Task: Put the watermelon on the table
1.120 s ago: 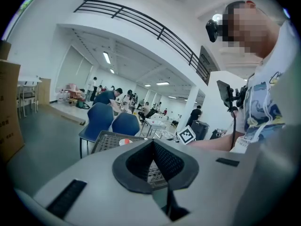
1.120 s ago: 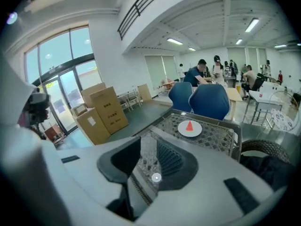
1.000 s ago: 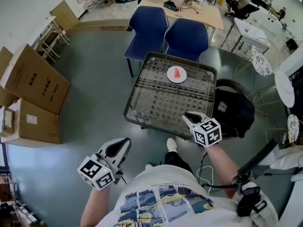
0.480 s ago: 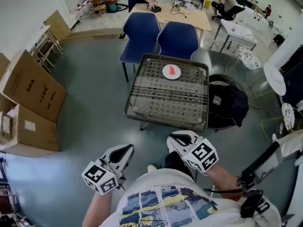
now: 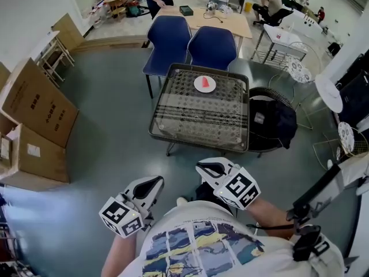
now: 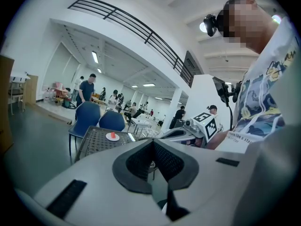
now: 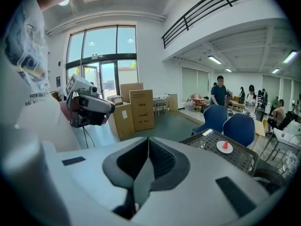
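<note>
- Since the watermelon (image 5: 206, 82), a small red wedge, sits on the table (image 5: 196, 115) well ahead of both tools, I judge the placing itself done.
- What seems left, if anything, is only to hold the tools clear; neither is near the wedge.
- My left gripper (image 5: 155, 182) hangs close to my body with its jaws together and nothing between them.
- My right gripper (image 5: 200, 167) is just beside it and a little nearer the table, jaws likewise pressed together and empty.
- The wedge stands on a white plate (image 5: 198, 86) at the table's far end from both tools, and it is the only thing on that plate.
- The table's raised rim makes it something of a tray; beyond the plate I see nothing else on it.
- Ahead and to the right of my right gripper, a round wire basket (image 5: 286, 103) holds a black bag (image 5: 271, 123).
- Well off to the left of my left gripper lie cardboard boxes (image 5: 37, 105), shut, so I cannot tell what they contain.
</note>
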`<state>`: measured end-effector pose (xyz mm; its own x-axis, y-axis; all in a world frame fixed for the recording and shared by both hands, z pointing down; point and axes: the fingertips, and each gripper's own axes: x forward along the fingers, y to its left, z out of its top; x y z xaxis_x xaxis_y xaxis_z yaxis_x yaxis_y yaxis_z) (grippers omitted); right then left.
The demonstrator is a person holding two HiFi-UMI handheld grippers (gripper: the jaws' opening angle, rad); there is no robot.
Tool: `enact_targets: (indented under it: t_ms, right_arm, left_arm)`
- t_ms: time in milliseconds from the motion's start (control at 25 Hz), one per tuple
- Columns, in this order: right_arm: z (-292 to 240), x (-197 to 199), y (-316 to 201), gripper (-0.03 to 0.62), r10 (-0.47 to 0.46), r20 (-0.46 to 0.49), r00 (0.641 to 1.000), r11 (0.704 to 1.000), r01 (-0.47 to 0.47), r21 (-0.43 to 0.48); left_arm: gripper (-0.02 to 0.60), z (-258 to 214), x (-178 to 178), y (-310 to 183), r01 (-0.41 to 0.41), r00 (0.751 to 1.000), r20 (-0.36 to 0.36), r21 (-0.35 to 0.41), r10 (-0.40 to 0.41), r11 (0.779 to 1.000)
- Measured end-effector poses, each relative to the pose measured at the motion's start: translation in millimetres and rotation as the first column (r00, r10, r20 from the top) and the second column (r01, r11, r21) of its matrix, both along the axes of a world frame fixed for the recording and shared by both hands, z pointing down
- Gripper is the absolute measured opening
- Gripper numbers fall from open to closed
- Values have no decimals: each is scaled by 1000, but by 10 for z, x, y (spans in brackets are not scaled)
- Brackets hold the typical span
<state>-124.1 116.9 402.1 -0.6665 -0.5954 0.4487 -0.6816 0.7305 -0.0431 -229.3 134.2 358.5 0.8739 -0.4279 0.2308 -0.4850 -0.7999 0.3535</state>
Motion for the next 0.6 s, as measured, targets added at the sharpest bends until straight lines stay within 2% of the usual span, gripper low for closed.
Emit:
enact_targets:
  t_ms: [600]
  right_arm:
    - [23,-110,143,11,-30,9,1000,999,30,14]
  left_arm:
    - [9,232,88,141,-25,999,39,-34,27,999]
